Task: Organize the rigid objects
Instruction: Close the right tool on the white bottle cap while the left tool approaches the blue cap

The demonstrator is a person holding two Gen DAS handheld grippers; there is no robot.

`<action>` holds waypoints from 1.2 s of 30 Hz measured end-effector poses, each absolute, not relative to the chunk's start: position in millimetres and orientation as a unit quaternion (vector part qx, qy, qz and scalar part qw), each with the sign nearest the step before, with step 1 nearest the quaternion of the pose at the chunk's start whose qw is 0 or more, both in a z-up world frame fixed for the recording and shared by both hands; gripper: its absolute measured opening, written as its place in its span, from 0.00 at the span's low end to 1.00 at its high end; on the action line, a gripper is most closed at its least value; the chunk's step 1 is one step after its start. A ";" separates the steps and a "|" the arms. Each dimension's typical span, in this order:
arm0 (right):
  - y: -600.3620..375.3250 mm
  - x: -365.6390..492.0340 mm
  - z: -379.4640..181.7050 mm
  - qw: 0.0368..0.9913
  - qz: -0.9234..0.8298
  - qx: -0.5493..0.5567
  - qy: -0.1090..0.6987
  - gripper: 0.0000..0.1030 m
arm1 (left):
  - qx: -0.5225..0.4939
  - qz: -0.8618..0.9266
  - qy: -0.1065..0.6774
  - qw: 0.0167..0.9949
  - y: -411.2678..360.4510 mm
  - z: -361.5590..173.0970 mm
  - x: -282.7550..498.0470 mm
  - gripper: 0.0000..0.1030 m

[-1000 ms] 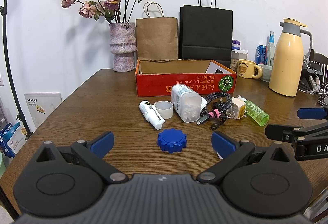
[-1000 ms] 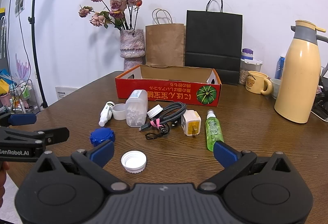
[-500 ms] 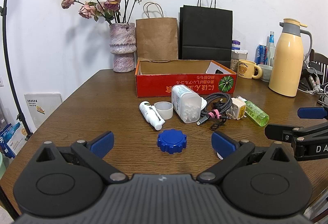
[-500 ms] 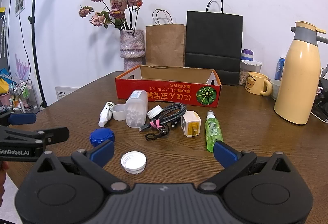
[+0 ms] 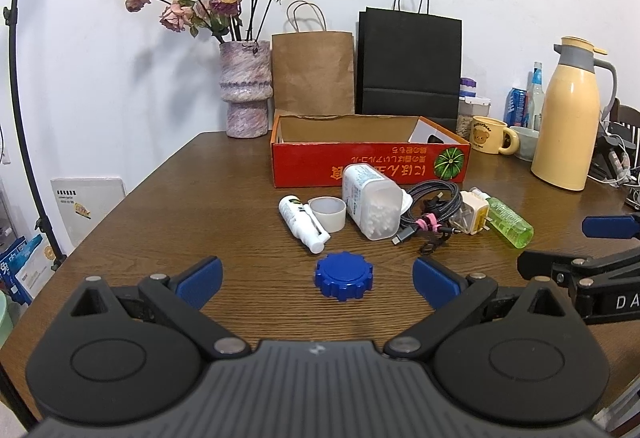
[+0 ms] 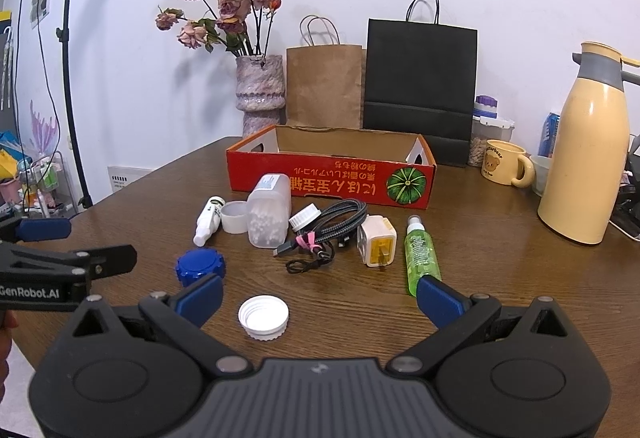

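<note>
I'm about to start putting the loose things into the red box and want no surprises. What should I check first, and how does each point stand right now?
1. Left tongs open and holding nothing: ok.
2. Right tongs open and holding nothing: ok.
3. Red box open on top, no lid: ok. Whether its floor is bare: cannot tell.
4. Blue cap lies alone in front of the left tongs, nothing touching it: ok.
5. White cap lies free between the right tongs' fingers: ok.
6. Cable lies against the charger and the pill bottle, so lifting one may drag the others: not ok.
</note>
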State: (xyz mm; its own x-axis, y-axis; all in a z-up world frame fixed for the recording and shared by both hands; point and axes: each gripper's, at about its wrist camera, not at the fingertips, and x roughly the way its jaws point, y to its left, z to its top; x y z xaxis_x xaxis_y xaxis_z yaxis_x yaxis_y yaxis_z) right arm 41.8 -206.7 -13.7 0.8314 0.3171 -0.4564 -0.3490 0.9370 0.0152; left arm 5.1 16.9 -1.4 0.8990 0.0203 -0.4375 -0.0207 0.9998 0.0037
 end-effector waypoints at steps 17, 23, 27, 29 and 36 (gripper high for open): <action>-173.3 81.7 -53.5 0.938 0.181 -0.061 0.288 0.99 | -0.015 0.039 0.253 0.967 41.5 -19.2 24.6 1.00; -161.6 97.1 -68.0 0.930 0.190 -0.062 0.309 0.90 | -0.017 0.045 0.261 0.964 45.5 -23.7 30.1 1.00; -156.4 102.7 -72.6 0.925 0.205 -0.057 0.316 0.86 | -0.017 0.046 0.263 0.964 46.7 -25.2 34.2 1.00; -154.9 104.2 -73.4 0.923 0.211 -0.056 0.318 0.76 | -0.017 0.047 0.265 0.963 46.4 -25.6 36.6 1.00; -152.7 103.6 -72.2 0.922 0.225 -0.064 0.309 0.50 | -0.018 0.046 0.274 0.960 44.4 -29.9 45.3 1.00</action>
State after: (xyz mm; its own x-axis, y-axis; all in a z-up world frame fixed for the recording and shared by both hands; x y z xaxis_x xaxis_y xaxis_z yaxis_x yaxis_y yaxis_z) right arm 103.6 -152.7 -72.2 0.7081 0.3754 -0.5981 -0.4539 0.8908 0.0217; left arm 45.3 44.4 -29.9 0.8452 0.0784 -0.5287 -0.0981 0.9951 -0.0092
